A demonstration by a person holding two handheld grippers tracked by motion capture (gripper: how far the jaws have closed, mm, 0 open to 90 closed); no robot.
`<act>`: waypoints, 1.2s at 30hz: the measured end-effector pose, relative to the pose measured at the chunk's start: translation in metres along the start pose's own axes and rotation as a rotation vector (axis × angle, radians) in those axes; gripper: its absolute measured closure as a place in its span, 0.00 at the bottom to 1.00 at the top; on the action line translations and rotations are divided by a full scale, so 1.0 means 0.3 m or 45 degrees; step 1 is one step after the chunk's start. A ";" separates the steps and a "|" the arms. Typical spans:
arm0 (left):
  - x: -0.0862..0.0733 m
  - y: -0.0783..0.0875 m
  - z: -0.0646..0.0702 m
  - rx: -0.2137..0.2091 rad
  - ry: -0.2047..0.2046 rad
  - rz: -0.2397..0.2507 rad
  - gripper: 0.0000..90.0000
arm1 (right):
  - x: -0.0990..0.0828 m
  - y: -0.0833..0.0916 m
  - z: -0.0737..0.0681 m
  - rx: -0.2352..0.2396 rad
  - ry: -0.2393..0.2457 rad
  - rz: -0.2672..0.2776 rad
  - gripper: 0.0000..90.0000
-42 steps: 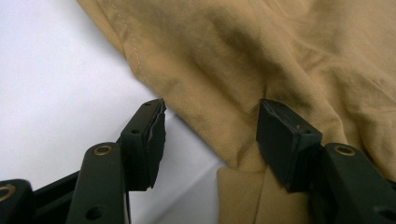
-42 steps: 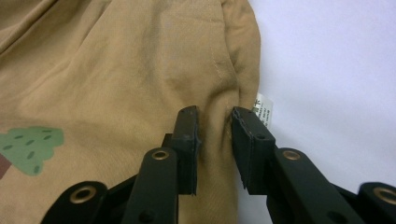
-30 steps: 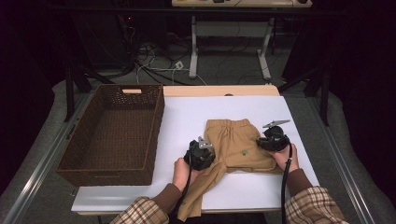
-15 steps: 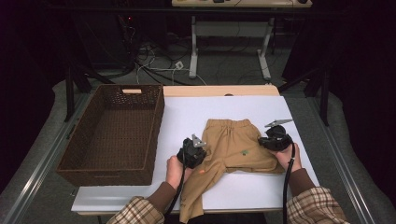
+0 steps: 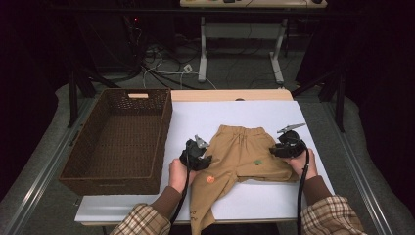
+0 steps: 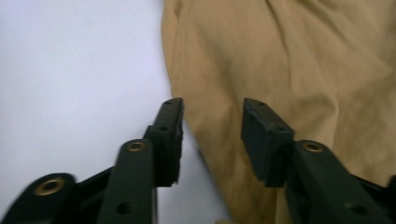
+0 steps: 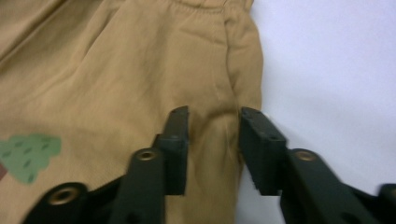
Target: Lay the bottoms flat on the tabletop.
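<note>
Tan trousers lie flat on the white board, waistband away from me, one leg hanging over the near edge. My left gripper sits at their left edge. Its jaws have just been opening. In the left gripper view they stand apart over the cloth's edge, and the pads do not press on it. My right gripper is at the trousers' right side. Its jaws have also just been opening, and a low ridge of fabric lies loose between them. A green patch shows on the cloth.
A dark brown wicker basket stands against the board's left edge. Bare white board lies beyond the waistband and to the right of the trousers. A wooden strip borders the far side. Table legs and cables stand on the floor beyond.
Both grippers' jaws have gone from closed on the cloth to apart. The left gripper shifted a little leftward and away from me, and the trousers now lie spread wider.
</note>
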State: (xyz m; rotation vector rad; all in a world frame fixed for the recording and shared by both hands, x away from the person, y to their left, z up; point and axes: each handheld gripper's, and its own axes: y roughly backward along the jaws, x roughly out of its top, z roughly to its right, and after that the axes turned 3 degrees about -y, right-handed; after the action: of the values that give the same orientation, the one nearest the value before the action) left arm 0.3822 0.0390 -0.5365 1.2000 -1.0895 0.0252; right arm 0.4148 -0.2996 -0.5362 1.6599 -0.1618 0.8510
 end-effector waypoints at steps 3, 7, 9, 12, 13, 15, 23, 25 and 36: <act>0.026 -0.012 -0.010 0.010 0.022 0.002 0.55 | 0.020 -0.004 0.002 -0.020 -0.021 0.039 0.61; 0.056 -0.052 -0.034 0.031 0.082 -0.001 0.51 | 0.049 -0.026 -0.002 -0.060 -0.028 0.049 0.59; 0.065 -0.081 -0.044 0.022 0.107 -0.026 0.51 | 0.058 -0.042 -0.002 -0.058 -0.045 0.032 0.59; 0.073 -0.117 -0.051 0.015 0.105 -0.068 0.53 | 0.066 -0.064 0.009 -0.056 -0.077 0.017 0.60; 0.074 -0.125 -0.053 0.008 0.109 -0.080 0.56 | 0.066 -0.071 0.015 -0.041 -0.088 0.010 0.61; 0.073 -0.135 -0.054 -0.022 0.101 -0.079 0.60 | 0.060 -0.086 0.031 0.016 -0.144 0.008 0.65; 0.066 -0.136 -0.039 -0.039 -0.010 -0.047 0.92 | 0.053 -0.084 0.019 0.019 -0.121 0.023 0.92; 0.063 -0.132 -0.032 -0.020 -0.026 -0.039 0.96 | 0.053 -0.082 0.012 0.017 -0.106 0.025 0.93; -0.003 -0.050 -0.036 -0.003 -0.032 -0.063 0.92 | 0.036 -0.049 -0.042 0.048 -0.002 -0.054 0.85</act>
State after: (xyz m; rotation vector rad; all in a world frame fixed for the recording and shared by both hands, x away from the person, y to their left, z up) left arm 0.3969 0.0411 -0.5476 1.2277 -1.0813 -0.0291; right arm 0.4247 -0.2804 -0.5410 1.6933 -0.1119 0.8246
